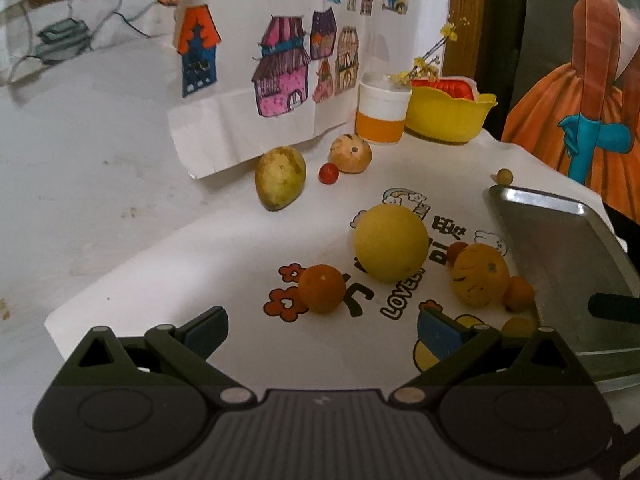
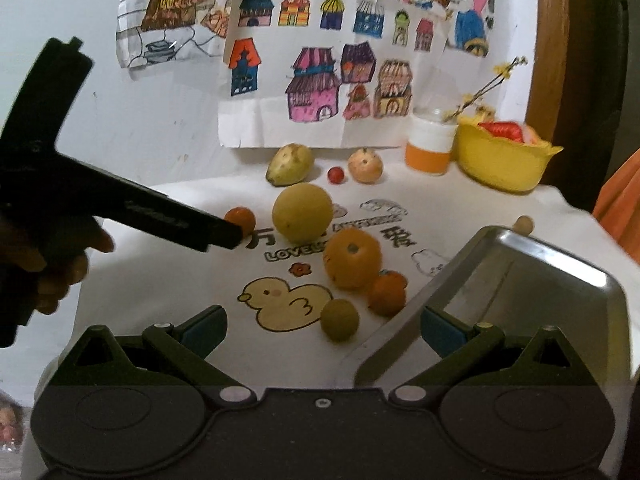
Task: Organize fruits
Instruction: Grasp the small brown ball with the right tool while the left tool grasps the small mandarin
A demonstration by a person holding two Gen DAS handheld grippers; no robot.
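The left gripper [image 1: 322, 334] hovered with its jaws spread wide and empty just short of a small round orange fruit [image 1: 322, 288] on the white printed tabletop [image 1: 200, 272]. Behind that sat a large round yellow fruit [image 1: 391, 243], and to its right a speckled orange-yellow fruit [image 1: 480, 275] touched a smaller orange one [image 1: 519, 293] beside the shiny metal tray [image 1: 560, 248]. The right gripper [image 2: 323, 330] also had its jaws wide apart and empty, one finger over the tray's near rim. Only the right wrist view showed the left tool from outside, held in a hand [image 2: 60, 276] with its black tip by the small orange fruit, and it alone gave the small olive-green round fruit [image 2: 340, 319] clearly. Both views caught the yellow-green mango [image 1: 280, 178], tiny red berry [image 1: 329, 173] and yellow plastic bowl [image 1: 446, 118] at the back.
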